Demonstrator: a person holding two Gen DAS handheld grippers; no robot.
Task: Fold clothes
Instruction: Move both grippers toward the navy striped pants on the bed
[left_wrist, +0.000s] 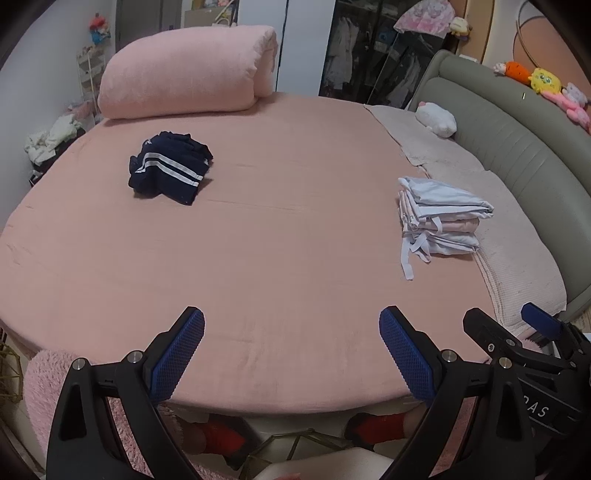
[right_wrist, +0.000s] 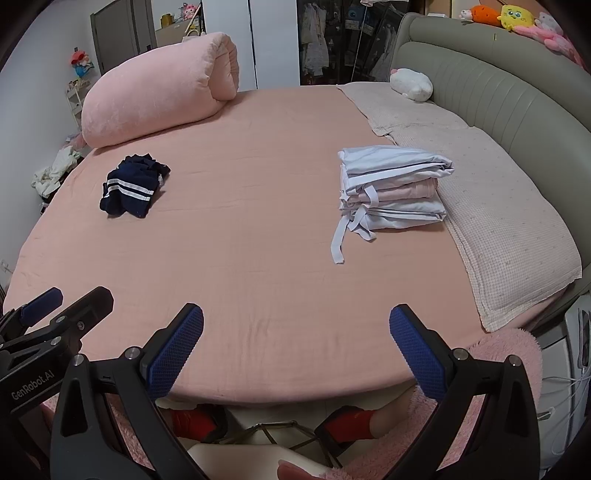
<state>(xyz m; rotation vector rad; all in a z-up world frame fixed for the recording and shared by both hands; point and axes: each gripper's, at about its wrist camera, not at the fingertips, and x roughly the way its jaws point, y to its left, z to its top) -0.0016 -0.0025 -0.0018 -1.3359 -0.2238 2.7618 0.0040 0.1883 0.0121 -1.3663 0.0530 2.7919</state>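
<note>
A crumpled navy garment with white stripes lies at the far left of the pink bed; it also shows in the right wrist view. A stack of folded pale clothes sits at the right, with a loose strap hanging off it; the stack also shows in the right wrist view. My left gripper is open and empty over the near bed edge. My right gripper is open and empty beside it, and shows in the left wrist view.
A rolled pink quilt lies at the far side. A pale blanket and a white plush toy lie along the grey headboard at the right. A pink fluffy rug covers the floor below.
</note>
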